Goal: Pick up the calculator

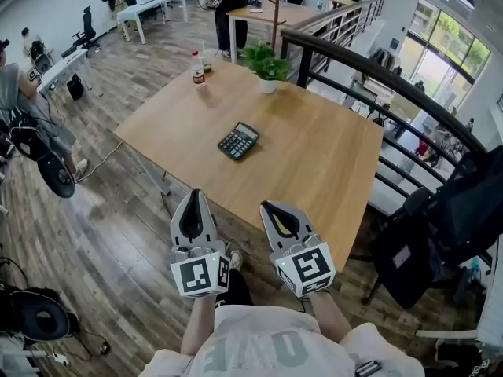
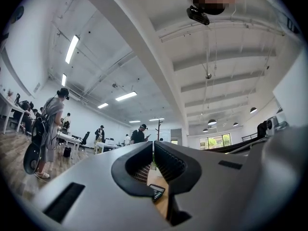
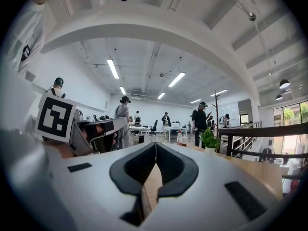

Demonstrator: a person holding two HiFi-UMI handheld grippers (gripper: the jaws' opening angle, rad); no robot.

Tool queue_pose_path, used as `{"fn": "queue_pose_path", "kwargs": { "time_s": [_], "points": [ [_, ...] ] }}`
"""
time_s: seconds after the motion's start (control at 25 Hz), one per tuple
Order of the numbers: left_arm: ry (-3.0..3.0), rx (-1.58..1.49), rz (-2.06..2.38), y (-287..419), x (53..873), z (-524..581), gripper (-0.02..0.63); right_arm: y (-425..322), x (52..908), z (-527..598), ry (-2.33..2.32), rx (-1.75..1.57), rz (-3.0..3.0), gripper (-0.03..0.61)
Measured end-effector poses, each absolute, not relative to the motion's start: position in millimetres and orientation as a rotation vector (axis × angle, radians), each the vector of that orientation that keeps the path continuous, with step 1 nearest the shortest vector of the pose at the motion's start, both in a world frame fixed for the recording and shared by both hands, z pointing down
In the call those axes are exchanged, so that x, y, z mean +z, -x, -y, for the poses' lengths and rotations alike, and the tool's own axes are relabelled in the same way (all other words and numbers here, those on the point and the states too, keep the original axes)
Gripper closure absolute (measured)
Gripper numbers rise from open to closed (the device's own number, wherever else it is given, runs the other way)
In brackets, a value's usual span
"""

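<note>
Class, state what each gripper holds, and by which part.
Nothing. Left gripper and right gripper are shut, empty; the calculator lies on the table.

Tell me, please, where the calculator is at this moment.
In the head view the calculator lies flat near the middle of the wooden table, nearer the person than the potted plant and the bottle at its far edge.

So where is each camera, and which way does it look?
Head view: on the person's head, facing down at the calculator on the table; left gripper, right gripper, forearms show.
Left gripper view: rides that gripper, tilted upward; shut jaws show.
Right gripper view: rides that gripper, facing level over the table; shut jaws show.
Shared: the calculator, in head and left gripper views.
</note>
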State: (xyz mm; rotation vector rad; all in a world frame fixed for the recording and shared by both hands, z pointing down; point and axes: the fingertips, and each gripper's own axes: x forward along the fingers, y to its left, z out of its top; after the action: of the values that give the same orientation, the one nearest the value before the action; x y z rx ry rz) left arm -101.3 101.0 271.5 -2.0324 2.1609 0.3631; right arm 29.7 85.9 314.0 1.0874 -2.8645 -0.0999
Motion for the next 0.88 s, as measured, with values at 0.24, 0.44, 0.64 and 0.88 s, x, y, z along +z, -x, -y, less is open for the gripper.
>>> {"fn": "queue_pose_path", "kwargs": {
  "time_s": [0.24,0.44,0.64,0.88],
  "points": [
    [2.019,0.355,-2.197,135.8,277.8,-70.5,0.604,0.7,314.1,-48.6,-1.079,-0.09,2.864,0.56],
    [2.006,0.344,-2.212,161.8,282.3,-43.1,0.604,30.4,317.2,-18.3,-1.045,-0.092,2.872,0.56],
    [2.021,0.334,-2.189,180.1,283.4,-8.1,0.604,52.2,318.1,16.4,-1.064,-0.088,2.873,0.56],
    [2.06,0.31,-2.149,200.9,275.6,42.6,0.604,73.8,313.7,61.4,-1.112,-0.038,2.869,0.56]
  ]
}}
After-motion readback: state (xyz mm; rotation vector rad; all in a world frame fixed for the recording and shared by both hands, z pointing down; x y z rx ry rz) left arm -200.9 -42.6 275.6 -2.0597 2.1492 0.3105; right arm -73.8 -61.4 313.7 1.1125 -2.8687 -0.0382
